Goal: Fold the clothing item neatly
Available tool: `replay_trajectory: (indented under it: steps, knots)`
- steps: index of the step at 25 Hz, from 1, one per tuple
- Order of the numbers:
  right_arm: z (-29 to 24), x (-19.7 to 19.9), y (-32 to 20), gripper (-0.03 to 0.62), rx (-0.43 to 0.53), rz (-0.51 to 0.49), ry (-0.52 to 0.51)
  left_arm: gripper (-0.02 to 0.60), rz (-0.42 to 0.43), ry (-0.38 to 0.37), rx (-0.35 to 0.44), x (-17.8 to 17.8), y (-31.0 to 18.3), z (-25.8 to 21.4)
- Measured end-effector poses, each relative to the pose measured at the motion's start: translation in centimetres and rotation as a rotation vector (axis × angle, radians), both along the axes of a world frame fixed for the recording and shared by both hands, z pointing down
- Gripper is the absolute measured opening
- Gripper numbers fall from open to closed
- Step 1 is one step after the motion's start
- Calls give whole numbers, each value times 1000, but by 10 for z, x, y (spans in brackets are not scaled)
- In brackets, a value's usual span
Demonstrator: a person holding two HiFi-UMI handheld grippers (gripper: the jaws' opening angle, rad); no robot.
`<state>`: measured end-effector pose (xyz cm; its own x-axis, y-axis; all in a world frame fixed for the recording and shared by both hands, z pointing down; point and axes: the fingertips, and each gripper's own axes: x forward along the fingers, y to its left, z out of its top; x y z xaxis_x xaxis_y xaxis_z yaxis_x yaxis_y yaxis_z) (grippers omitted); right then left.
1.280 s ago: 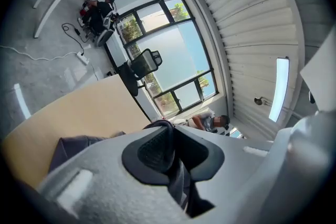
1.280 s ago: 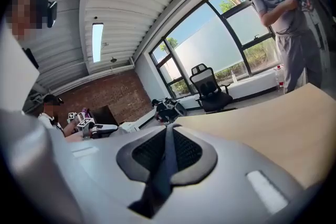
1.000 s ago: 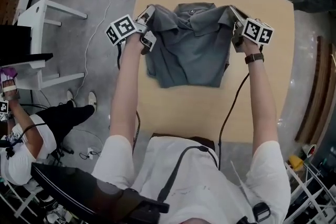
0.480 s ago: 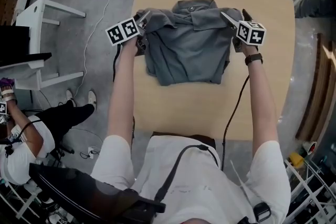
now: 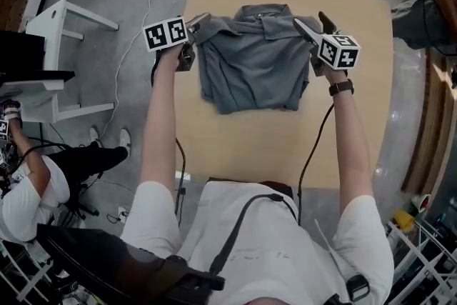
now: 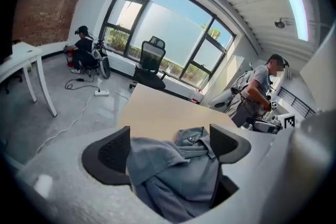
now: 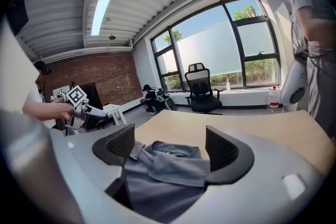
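Grey folded polo shirt (image 5: pixel 251 64) lies flat on the pale wooden desk (image 5: pixel 285 146). Left hand-held gripper (image 5: pixel 194 38) and right hand-held gripper (image 5: pixel 308 22) flank its collar-end corners, equally near, jaws just opened wide (cloth between, unpinched).

The grey shirt (image 5: pixel 251 64) is lying as soft, matt cloth, creasing and rumpling near the table's far edge. The table (image 5: pixel 285 146) is showing a pale, smooth, wood-look top with a dull finish. The floor (image 5: pixel 100 75) beyond its left edge is gleaming like polished grey concrete, and the white side table (image 5: pixel 51 13) there is looking smooth and painted.
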<state>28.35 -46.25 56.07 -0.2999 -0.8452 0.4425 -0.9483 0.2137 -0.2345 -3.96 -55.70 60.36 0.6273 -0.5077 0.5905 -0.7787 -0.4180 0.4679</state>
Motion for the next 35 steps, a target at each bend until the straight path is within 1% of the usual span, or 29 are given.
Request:
replay_trajectory:
  steps: [2,5,7,9,12,15,17,18,19,20,21,23,27,28,29,30,32,35]
  knots:
    - [0,-18,18,406,6,-27,-3,483,15,-26,35,-7,9,-7]
    - [8,-41,51,376,-1,-49,-3,480,14,-18,82,-16,35,-13]
    - [17,-54,77,342,-13,-47,-8,477,9,-12,94,-21,62,-8]
    - [24,-66,102,310,-26,-35,-34,468,12,-6,82,-26,94,3]
    - [33,-80,138,267,-45,-12,-75,461,28,7,32,-29,146,21]
    - [41,-82,171,259,-70,27,-87,419,51,29,-40,-27,197,41]
    - [50,-79,193,250,-90,72,-99,356,56,18,-83,-30,227,55]
    - [56,-77,203,249,-103,95,-111,303,51,3,-93,-33,239,61]
    - [62,-77,213,245,-118,114,-124,214,40,-18,-91,-37,248,66]
    - [69,-77,223,244,-133,127,-136,10,29,-41,-84,-41,256,70]
    - [75,-78,231,242,-148,136,-144,3,26,-60,-80,-43,264,74]
    - [84,-80,246,241,-172,143,-145,3,49,-75,-98,-41,281,83]
    - [103,-82,266,231,-212,146,-107,5,104,-125,-132,-40,314,106]
    - [108,-81,269,222,-223,145,-99,21,118,-128,-136,-38,320,111]
    - [114,-79,273,215,-236,143,-89,86,130,-126,-140,-34,326,115]
    - [120,-77,276,212,-251,140,-78,124,136,-124,-140,-30,329,119]
    - [135,-72,280,207,-287,142,-59,152,135,-135,-127,-23,330,126]
    - [155,-66,280,202,-330,168,-52,155,122,-183,-111,-17,321,138]
